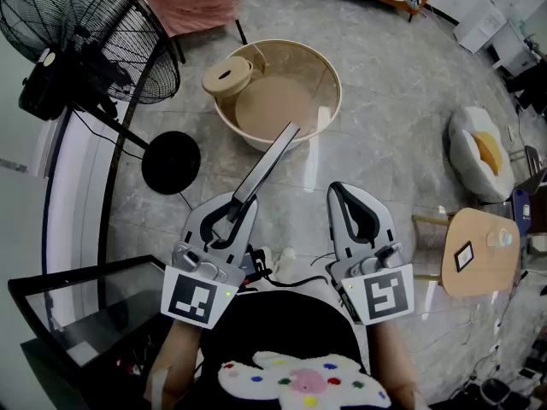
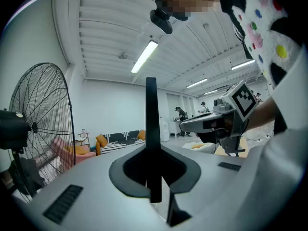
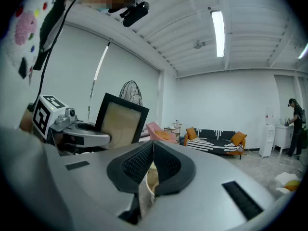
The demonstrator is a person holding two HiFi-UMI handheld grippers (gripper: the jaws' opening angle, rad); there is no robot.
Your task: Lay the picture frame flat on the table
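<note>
My left gripper (image 1: 242, 205) is shut on the picture frame (image 1: 272, 162), which I see edge-on as a thin dark bar slanting up and to the right over the grey floor. In the left gripper view the frame (image 2: 151, 124) stands as a black vertical strip between the jaws of the left gripper (image 2: 154, 170). The right gripper view shows its black border and beige panel (image 3: 120, 121) held up in the left gripper (image 3: 84, 136). To the right, my right gripper (image 1: 340, 193) is shut and holds nothing; its ribbed pads (image 3: 137, 161) meet. A small round wooden table (image 1: 487, 267) stands far right.
A round beige tub (image 1: 318, 65) with a tan lid (image 1: 227, 77) sits ahead on the floor. A black standing fan (image 1: 81, 37) and its base (image 1: 171, 162) are at left, a glass-topped stand (image 1: 77, 310) at lower left. A white cushion (image 1: 466, 148) lies at right.
</note>
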